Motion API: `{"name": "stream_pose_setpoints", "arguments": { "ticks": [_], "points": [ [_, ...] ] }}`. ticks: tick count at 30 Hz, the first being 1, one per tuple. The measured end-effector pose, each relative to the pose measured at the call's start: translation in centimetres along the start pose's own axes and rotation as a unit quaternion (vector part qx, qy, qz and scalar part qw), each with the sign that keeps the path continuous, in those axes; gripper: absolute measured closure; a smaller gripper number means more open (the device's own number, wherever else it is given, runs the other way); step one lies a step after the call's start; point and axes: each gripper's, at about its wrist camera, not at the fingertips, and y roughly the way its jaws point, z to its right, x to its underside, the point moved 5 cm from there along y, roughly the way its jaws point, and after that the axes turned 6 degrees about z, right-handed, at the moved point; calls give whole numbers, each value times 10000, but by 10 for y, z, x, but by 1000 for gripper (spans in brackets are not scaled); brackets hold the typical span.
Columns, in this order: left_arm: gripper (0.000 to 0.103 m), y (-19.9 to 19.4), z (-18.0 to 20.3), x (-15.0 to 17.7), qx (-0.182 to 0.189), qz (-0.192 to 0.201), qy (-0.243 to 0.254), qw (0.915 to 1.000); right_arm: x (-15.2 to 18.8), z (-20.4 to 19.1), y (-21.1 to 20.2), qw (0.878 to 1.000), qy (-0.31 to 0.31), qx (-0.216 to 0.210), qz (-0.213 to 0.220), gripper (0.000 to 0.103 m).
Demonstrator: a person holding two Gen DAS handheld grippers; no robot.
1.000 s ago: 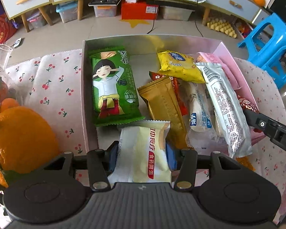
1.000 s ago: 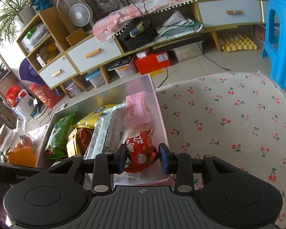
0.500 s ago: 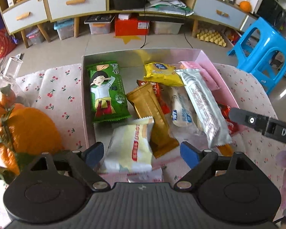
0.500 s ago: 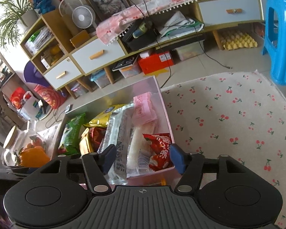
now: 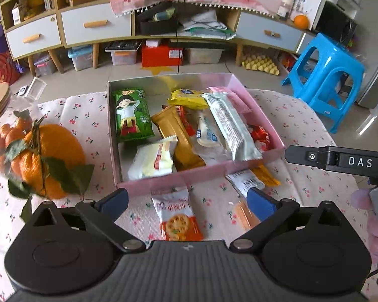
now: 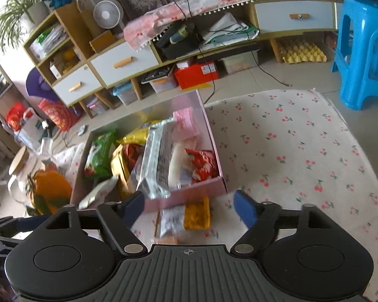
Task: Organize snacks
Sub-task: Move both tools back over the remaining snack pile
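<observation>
- Nearest us, our left tool (image 5: 186,201) is opening, its blue pads spread wide with nothing pressed between them; a cracker packet (image 5: 177,216) lies on the worktop (image 5: 83,115) below the gap, its long axis running away from us toward the box.
- Our right tool (image 6: 189,206) is opening too, gripping nothing; under it lie a white barcode packet (image 6: 171,220) and an orange packet (image 6: 196,212), touching each other, just outside the box's near wall.
- From the left view, those loose packets sit to the right of the cracker packet, near the pink box (image 5: 189,176), with bare cherry-print cloth between them.
- In the box, the white packet (image 5: 153,162) rests at the near left corner, tilted against the gold packet (image 5: 176,136), whose long axis runs diagonally from near right to far left.
- The silver packet (image 5: 229,125) lies lengthwise near to far, its near end overhanging the front wall; the red packet (image 5: 260,136) is tucked at the right wall.
- The green packet (image 5: 132,114) lies flat along the left wall, lengthwise near to far; the yellow packet (image 5: 189,98) sits toward the far wall, with bare floor of the box around the far left.
- Left of the box stands an orange-fruit decoration (image 5: 45,156); right of the box the cloth lies open.
</observation>
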Motion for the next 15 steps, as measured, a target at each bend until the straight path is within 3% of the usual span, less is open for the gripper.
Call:
{"name": "stream_pose_setpoints", "arguments": {
  "ticks": [10, 15],
  "points": [
    [1, -10, 4, 38, -194, -106, -74, 9997, 31, 0, -8, 9992, 86, 78, -387, 15],
    [1, -7, 8, 51, -336, -75, 193, 9992, 46, -5, -7, 9975, -32, 61, -701, 14]
  ]
}}
